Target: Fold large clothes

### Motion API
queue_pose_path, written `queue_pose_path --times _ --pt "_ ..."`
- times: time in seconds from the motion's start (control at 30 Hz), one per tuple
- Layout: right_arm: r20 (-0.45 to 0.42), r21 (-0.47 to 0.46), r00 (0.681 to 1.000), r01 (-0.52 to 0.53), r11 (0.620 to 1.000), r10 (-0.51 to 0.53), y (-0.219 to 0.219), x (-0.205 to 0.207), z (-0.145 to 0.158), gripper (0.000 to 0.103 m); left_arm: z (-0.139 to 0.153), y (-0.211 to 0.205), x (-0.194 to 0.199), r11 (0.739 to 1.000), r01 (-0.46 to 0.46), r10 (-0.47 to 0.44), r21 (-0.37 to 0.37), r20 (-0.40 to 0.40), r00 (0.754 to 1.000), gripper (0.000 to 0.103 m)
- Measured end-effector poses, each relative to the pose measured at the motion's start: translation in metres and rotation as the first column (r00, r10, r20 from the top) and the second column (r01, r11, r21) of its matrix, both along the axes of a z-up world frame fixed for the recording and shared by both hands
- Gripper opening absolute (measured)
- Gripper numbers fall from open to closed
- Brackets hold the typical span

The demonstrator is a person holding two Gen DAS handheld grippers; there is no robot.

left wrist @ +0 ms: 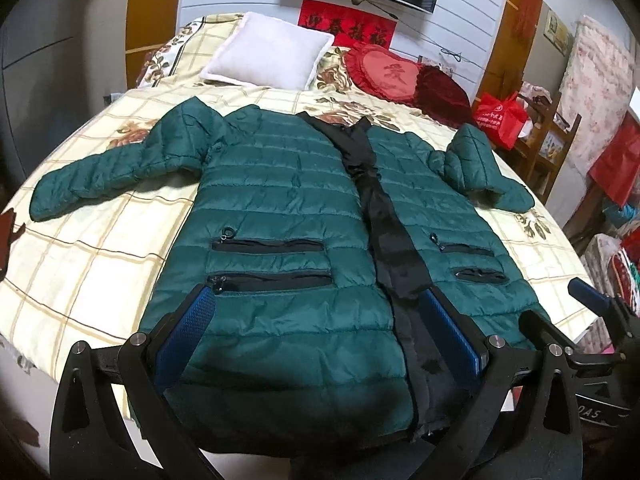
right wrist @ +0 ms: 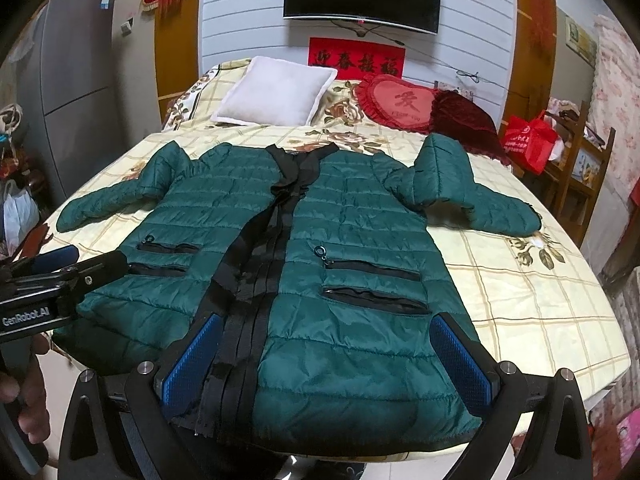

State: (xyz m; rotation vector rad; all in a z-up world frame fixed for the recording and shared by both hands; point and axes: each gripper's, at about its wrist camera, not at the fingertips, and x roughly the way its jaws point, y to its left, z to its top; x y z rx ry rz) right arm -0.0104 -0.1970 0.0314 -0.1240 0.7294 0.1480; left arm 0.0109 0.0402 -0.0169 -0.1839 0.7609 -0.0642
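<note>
A dark green quilted jacket [left wrist: 280,208] lies flat on the bed, front up, unzipped, with a black lining strip down its middle. It also shows in the right wrist view [right wrist: 352,232]. Its left sleeve [left wrist: 100,176] stretches out sideways; its right sleeve [right wrist: 472,196] is bent and bunched. My left gripper [left wrist: 320,320] is open over the hem of the left front panel. My right gripper [right wrist: 328,352] is open over the hem of the right front panel. Neither holds anything.
The bed [left wrist: 80,264] has a cream checked floral cover. A white pillow [left wrist: 268,52], a red heart cushion [left wrist: 384,72] and a dark red cushion [left wrist: 444,88] lie at the head. A wooden shelf with a red bag [left wrist: 500,118] stands at the right.
</note>
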Motion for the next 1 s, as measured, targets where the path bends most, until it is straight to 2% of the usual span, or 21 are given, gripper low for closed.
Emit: queue_pose_path --times 0.23,0.43,0.5,0.67,0.77,0.9,1.0 --pt "0.018 -0.017 1.0 0.0 1.0 0.001 -0.001 0.02 0.004 0.103 0.002 0.011 0.022 0.999 -0.035 0.035 0.009 0.003 0.999 0.103" --pt "0.035 -0.018 0.999 -0.003 1.0 0.004 -0.005 0.057 0.003 0.103 0.002 0.017 0.063 0.996 -0.051 0.051 0.077 0.006 0.999 0.103" --pt "0.04 -0.034 0.999 0.002 0.999 -0.001 -0.003 0.072 -0.001 0.103 -0.003 0.02 0.077 0.995 -0.054 0.054 0.089 0.006 0.999 0.103" --pt "0.064 0.01 0.998 0.009 1.0 -0.009 0.001 0.103 -0.01 0.103 -0.026 0.028 0.109 0.993 -0.073 0.075 0.092 -0.015 0.997 0.103" --pt "0.087 -0.042 0.995 0.054 0.998 -0.05 0.006 0.122 -0.023 0.103 -0.04 0.029 0.12 0.992 -0.075 0.077 0.104 -0.024 0.997 0.103" --pt "0.106 -0.122 0.994 0.04 0.992 -0.027 0.004 0.136 -0.044 0.103 -0.061 0.033 0.128 0.987 -0.081 0.088 0.138 -0.048 0.995 0.103" --pt "0.092 -0.147 0.995 -0.009 0.989 0.023 0.001 0.14 -0.058 0.103 -0.071 0.039 0.128 0.991 -0.088 0.096 0.1 -0.07 0.993 0.103"
